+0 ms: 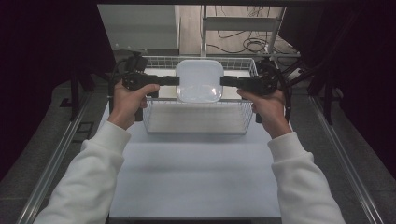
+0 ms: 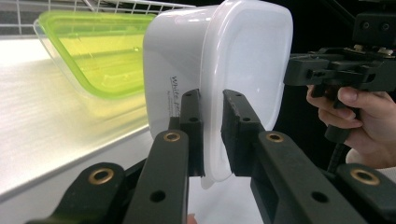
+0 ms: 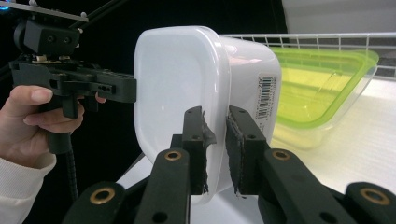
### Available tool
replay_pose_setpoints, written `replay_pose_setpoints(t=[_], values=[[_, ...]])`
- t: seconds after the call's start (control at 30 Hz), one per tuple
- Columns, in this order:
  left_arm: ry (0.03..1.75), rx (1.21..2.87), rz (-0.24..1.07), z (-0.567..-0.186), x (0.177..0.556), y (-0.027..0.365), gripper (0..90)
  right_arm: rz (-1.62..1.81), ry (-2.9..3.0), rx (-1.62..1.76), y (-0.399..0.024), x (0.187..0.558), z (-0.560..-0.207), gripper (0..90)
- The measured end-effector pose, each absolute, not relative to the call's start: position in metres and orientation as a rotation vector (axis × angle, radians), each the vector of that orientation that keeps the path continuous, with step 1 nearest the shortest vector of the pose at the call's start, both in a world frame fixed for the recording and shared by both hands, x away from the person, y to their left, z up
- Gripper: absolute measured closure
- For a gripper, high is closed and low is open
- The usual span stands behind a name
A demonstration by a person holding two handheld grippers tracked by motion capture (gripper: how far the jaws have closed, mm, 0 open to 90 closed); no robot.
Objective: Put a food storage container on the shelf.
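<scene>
Clearly the white box (image 1: 199, 80) with its lid hangs in the air above the wire basket (image 1: 196, 122), carried by both grippers at once. To do this step well, I think both hands must go at the same speed and the same height, because each one holds only the thin rim of the lid; if one hand goes faster, the rim may slip out or the box may turn. The box should stay level and pass over the basket wall without touching the wire.

On its left side, the left gripper (image 1: 175, 80) pinches the rim, with one jaw on the lid face and one on the body side. In the left gripper view the rim sits between the pads (image 2: 191, 122) and the box stands just in front of them. On the opposite side, the right gripper (image 1: 223, 80) pinches the rim in the same way, jaws pressed on it. Behind the box, inside the basket, a green-lidded container (image 3: 322, 88) lies on the basket floor, apart from the white box.
</scene>
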State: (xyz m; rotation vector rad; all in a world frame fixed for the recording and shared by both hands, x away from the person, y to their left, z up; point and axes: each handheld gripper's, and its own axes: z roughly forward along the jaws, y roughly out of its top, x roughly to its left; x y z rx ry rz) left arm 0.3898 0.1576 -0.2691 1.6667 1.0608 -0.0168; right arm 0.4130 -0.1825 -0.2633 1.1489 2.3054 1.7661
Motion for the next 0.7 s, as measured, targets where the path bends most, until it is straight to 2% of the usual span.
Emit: replay_pose_setpoints(t=[0.7], values=[[1.081, 1.661, -0.036, -0.251, 0.431, 0.160, 78.9, 1.784, 2.292, 1.196, -0.181, 0.449, -0.244, 77.5]])
